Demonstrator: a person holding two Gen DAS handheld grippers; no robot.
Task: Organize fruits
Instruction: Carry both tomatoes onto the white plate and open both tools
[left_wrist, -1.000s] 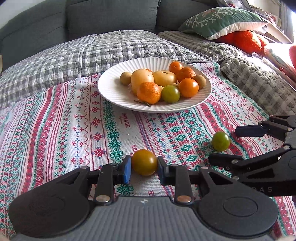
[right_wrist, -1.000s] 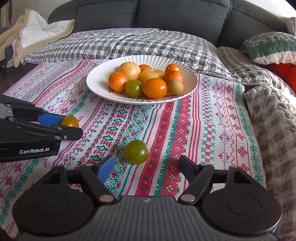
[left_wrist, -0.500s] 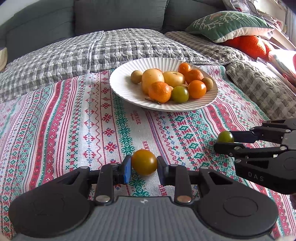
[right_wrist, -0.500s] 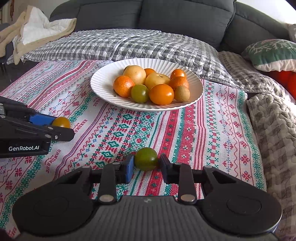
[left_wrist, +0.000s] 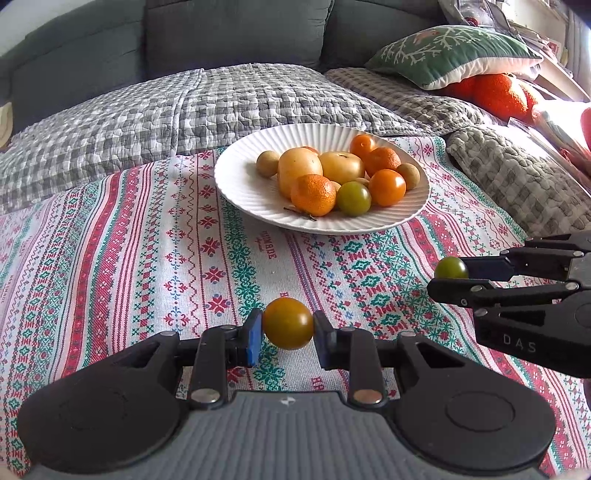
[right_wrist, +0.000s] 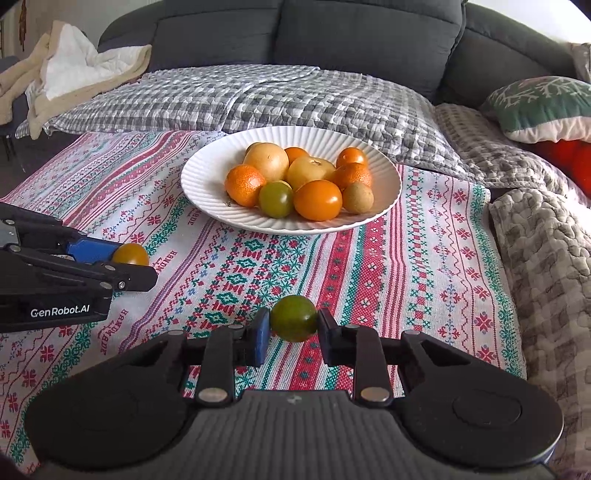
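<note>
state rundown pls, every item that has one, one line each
left hand-held gripper: shut on orange-brown tomato
right hand-held gripper: shut on green tomato
orange-brown tomato: gripped, whether lifted unclear
green tomato: gripped, whether lifted unclear
plate: upright on the patterned cloth, piled with fruit, some room left on its left side

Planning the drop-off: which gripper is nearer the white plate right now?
Too close to call. The left gripper, shut on the amber tomato, and the right gripper, shut on the green tomato, both sit short of the white plate, apart from it.
</note>
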